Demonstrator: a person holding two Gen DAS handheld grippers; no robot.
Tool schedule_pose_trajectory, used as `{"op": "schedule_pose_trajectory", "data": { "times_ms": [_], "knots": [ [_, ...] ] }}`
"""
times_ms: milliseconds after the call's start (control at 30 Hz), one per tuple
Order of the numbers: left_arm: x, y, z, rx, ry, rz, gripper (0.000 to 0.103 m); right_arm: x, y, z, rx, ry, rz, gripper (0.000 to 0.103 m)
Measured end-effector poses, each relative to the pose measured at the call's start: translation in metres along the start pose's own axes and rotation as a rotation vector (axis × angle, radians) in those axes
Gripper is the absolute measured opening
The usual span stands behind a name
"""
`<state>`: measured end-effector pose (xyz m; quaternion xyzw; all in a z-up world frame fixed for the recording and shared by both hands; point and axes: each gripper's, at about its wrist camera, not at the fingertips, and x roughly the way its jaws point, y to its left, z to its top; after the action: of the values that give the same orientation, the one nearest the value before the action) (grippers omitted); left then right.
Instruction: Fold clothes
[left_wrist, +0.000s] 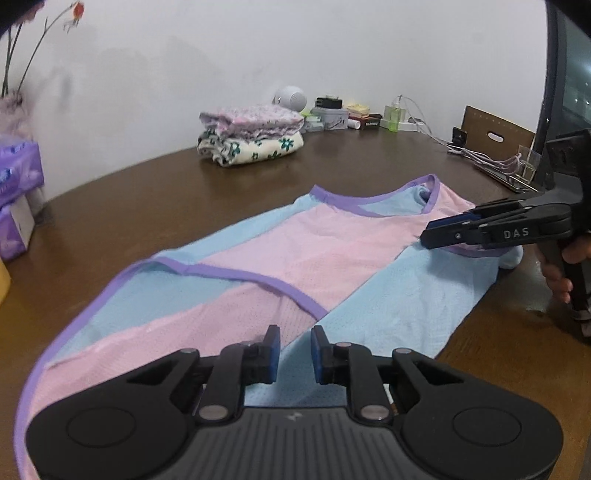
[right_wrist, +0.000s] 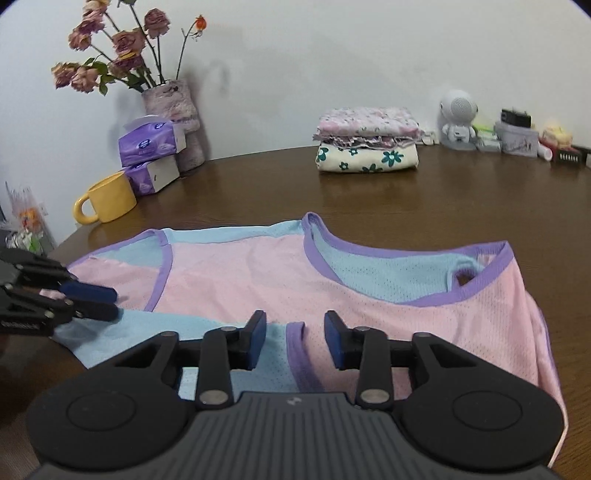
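On the brown bench (right_wrist: 443, 206) the pink and blue mesh vest (right_wrist: 258, 273) is spread sideways, its purple-trimmed edge lying between the unclosed right fingers (right_wrist: 334, 332), while the left gripper (left_wrist: 294, 352), also open, is held at the other end.

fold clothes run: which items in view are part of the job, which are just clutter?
Job:
pink-and-blue vest
folded stack
left tongs
right tongs

Clutter:
yellow mug
tissue packs
flower vase
white speaker figure
cardboard box
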<state>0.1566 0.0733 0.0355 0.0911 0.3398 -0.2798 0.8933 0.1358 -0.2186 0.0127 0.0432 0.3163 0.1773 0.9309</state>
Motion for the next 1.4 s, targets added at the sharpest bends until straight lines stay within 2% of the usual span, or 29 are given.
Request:
{"op": "schedule_pose_trajectory", "data": {
  "times_ms": [33, 100, 200, 400, 567, 667, 733, 800, 867, 1033, 1167, 1300, 1400],
  "knots": [
    [0.000, 0.001, -0.001, -0.002, -0.003, -0.002, 0.015, 0.001, 0.000, -0.001, 0.004, 0.002, 0.003, 0.015],
    [-0.001, 0.003, -0.003, -0.012, -0.007, -0.002, 0.015, 0.004, 0.001, -0.002, 0.013, 0.004, 0.008, 0.008],
    [-0.003, 0.005, -0.006, -0.023, -0.022, -0.001, 0.015, 0.006, -0.003, -0.005, 0.047, -0.009, 0.006, 0.005],
    [-0.006, 0.004, -0.011, -0.022, -0.046, 0.021, 0.015, 0.003, -0.013, -0.010, 0.112, -0.032, -0.005, 0.004],
    [-0.007, 0.003, -0.013, -0.023, -0.058, 0.030, 0.016, 0.002, -0.014, -0.010, 0.116, -0.029, -0.009, 0.005],
    [-0.006, 0.001, -0.013, -0.026, -0.062, 0.038, 0.016, 0.001, -0.012, -0.011, 0.111, -0.033, -0.005, 0.010],
    [-0.006, 0.001, -0.014, -0.027, -0.065, 0.040, 0.016, -0.005, -0.012, -0.012, 0.105, -0.062, -0.006, 0.019],
    [-0.006, 0.003, -0.015, -0.038, -0.068, 0.034, 0.016, -0.010, -0.010, -0.012, 0.095, -0.092, 0.000, 0.021],
    [-0.007, 0.006, -0.015, -0.059, -0.070, 0.028, 0.016, -0.011, -0.006, -0.011, 0.084, -0.105, 0.007, 0.021],
    [-0.007, 0.006, -0.015, -0.095, -0.081, 0.036, 0.016, 0.000, 0.000, -0.009, 0.074, -0.062, 0.007, 0.021],
    [-0.007, 0.009, -0.016, -0.180, -0.102, 0.041, 0.015, 0.003, 0.002, -0.009, 0.070, -0.047, -0.011, 0.021],
    [-0.011, 0.004, -0.016, -0.226, -0.140, 0.064, 0.015, 0.005, 0.005, -0.011, 0.056, -0.038, -0.030, 0.011],
    [-0.013, -0.002, -0.016, -0.224, -0.150, 0.082, 0.015, 0.004, 0.010, -0.011, 0.034, -0.038, -0.046, 0.010]
  ]
}}
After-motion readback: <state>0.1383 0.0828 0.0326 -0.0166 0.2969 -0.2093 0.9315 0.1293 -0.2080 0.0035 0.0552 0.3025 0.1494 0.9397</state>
